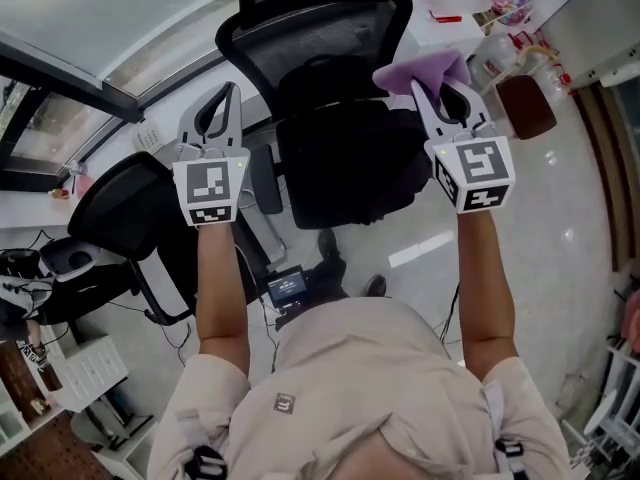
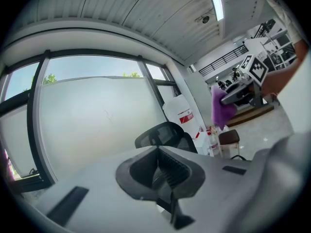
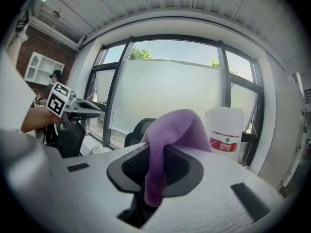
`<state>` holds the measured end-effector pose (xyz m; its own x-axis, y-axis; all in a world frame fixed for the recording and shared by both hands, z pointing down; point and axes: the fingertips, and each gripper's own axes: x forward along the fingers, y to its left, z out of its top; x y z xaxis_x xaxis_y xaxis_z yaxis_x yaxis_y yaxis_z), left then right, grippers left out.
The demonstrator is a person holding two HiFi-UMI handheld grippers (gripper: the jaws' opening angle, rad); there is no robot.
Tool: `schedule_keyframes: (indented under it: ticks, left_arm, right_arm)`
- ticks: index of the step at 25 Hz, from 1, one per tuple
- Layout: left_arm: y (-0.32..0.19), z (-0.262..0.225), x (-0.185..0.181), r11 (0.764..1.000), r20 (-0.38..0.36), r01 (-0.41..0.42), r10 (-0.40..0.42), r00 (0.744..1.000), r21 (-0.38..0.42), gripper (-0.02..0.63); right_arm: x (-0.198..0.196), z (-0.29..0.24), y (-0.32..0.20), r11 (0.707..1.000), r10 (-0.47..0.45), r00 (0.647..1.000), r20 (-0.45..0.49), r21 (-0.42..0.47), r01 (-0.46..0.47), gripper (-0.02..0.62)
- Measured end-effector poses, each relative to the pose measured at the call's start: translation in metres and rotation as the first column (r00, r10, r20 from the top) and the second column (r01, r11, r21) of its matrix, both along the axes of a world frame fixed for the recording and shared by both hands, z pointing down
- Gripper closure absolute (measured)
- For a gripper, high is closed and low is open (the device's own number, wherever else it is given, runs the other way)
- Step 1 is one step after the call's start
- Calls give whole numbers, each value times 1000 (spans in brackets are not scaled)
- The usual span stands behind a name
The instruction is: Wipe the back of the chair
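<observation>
R tool (image 1: 445,96) clamped on purple cloth (image 1: 420,68), bulk flopped fwd past tips as wiping pad; chair back (image 1: 320,33) just ahead & below; L tool (image 1: 228,98) shut on nothing, parked beside chair, prob. free to steady.

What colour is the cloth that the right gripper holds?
The cloth is purple, seen best in the right gripper view.

Fuzzy cloth (image 3: 175,125); matt mesh chair back (image 1: 320,33)
</observation>
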<state>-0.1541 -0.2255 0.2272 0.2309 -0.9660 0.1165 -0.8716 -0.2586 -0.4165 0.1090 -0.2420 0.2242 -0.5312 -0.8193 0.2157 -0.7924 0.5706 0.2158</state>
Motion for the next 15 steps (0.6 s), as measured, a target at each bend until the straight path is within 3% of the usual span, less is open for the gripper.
schedule_keyframes:
  ticks: [7,15]
  left_arm:
    - [-44,37,-38,999,-16,33,-34,999,-35,597]
    - [-88,103,-85,994,-47,81,-85,995,-77,597]
  right_arm:
    - [-76,36,-86,997,-80,997,6,15,80,547]
    - [-181,133,-165,976,-215,975,-55,-40,213,546]
